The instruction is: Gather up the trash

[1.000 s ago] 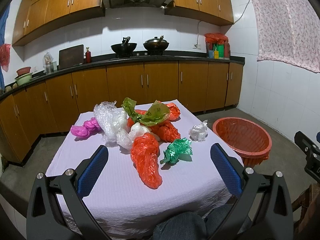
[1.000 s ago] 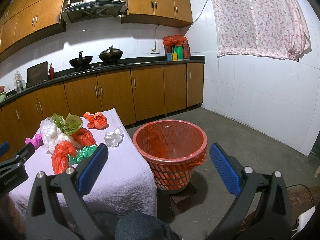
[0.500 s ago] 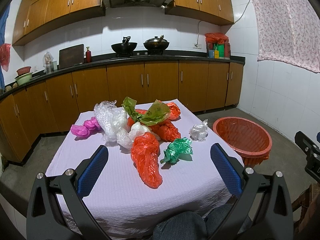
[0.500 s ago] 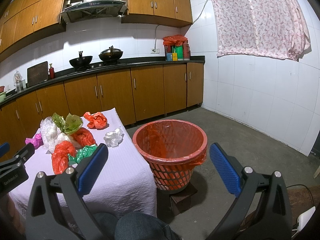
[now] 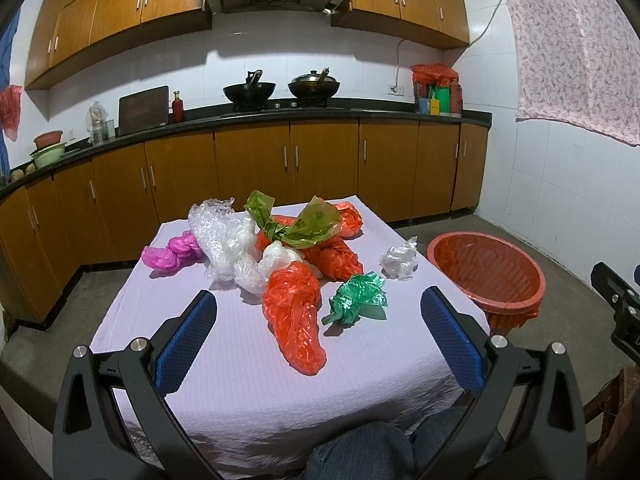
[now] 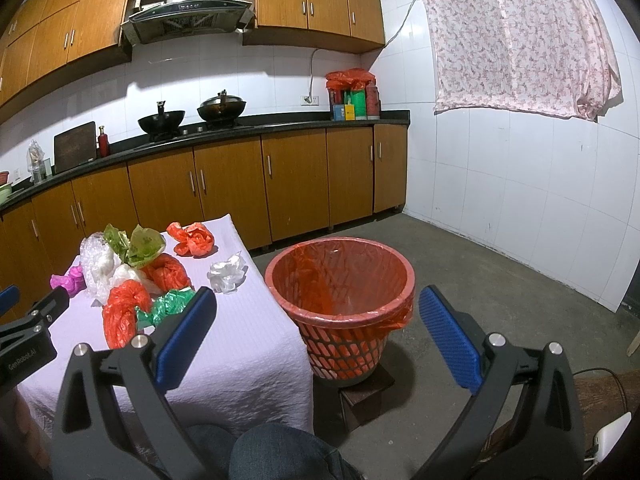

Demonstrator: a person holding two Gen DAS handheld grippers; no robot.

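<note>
Several crumpled plastic bags lie on a table with a lilac cloth (image 5: 224, 364): a long orange bag (image 5: 294, 316), a green bag (image 5: 358, 298), a white bag (image 5: 400, 260), a pink bag (image 5: 172, 250), bubble wrap (image 5: 218, 236) and an olive bag (image 5: 308, 226). An orange basket (image 6: 340, 284) with a red liner stands on the floor right of the table. My left gripper (image 5: 318, 320) is open and empty, held above the table's near edge. My right gripper (image 6: 316, 320) is open and empty, held in front of the basket.
Wooden cabinets and a black counter (image 5: 280, 114) with two woks run along the back wall. A tiled wall with a hanging floral cloth (image 6: 520, 36) is on the right. The basket sits on a small dark block (image 6: 366, 394). A knee in jeans (image 5: 360, 454) shows at the bottom.
</note>
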